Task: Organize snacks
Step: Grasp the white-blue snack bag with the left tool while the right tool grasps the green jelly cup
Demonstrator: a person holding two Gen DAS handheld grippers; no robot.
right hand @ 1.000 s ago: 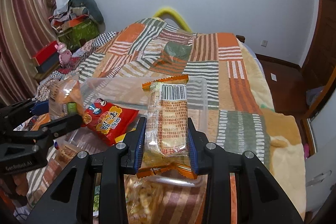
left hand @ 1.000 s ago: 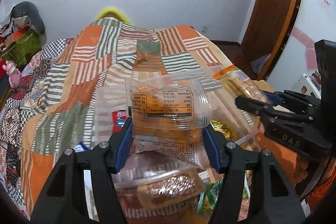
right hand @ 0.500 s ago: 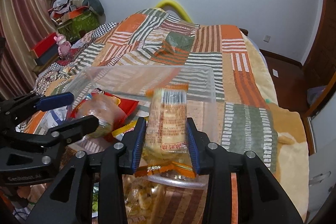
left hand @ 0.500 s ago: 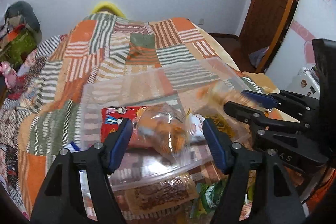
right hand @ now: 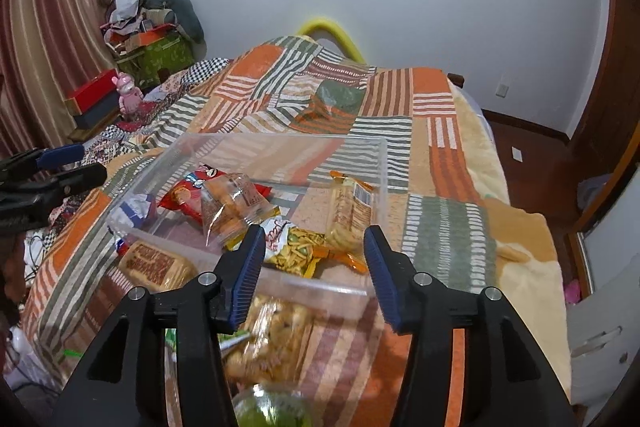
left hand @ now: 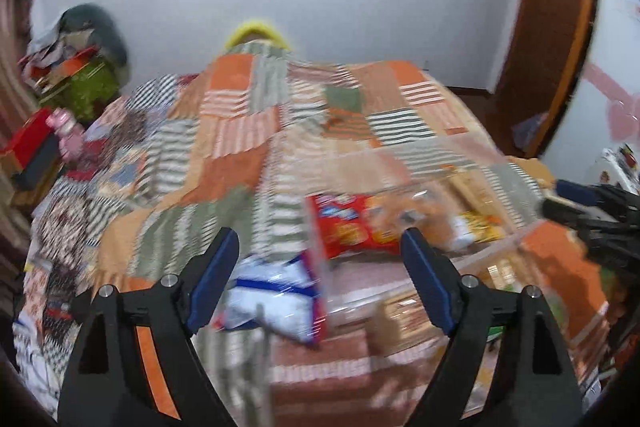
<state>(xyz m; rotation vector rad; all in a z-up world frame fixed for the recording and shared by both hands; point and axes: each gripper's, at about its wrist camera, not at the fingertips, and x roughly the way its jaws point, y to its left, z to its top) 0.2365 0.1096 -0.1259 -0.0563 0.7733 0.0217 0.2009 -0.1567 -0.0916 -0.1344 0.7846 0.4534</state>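
1. The left gripper (left hand: pixel 320 259) is pointing steeply down at the patchwork blanket (left hand: pixel 248 147), its blue-padded jaws standing wide and opening further, with nothing pressed between them; a blue-and-white packet (left hand: pixel 276 291) is lying on the bed below the gap (this view is blurred).
2. The right gripper (right hand: pixel 314 263) is also tilting downward over the near wall of the clear plastic bin (right hand: pixel 280 155), its jaws moving apart and gripping nothing; the snacks seen between them are lying loose inside the bin.
3. In the right wrist view the left gripper (right hand: pixel 86 163) is showing at the left edge, just beside the bin's left wall.
4. Four packets are resting inside the bin: one red bag (right hand: pixel 188 193), one clear packet of orange pastries (right hand: pixel 230 205), one yellow-and-white bag of green-flecked sticks (right hand: pixel 296 249) and one long biscuit packet (right hand: pixel 350 215) with orange ends.
5. The long biscuit packet is lying against the bin's right side, its long axis running from the near wall toward the far wall, barcode end farther away.
6. Outside the bin, in front of its near wall, at least two more snack packs are lying on the blanket: a brown one (right hand: pixel 154 265) and a paler one (right hand: pixel 276 331) (a green item below is too blurred to name).
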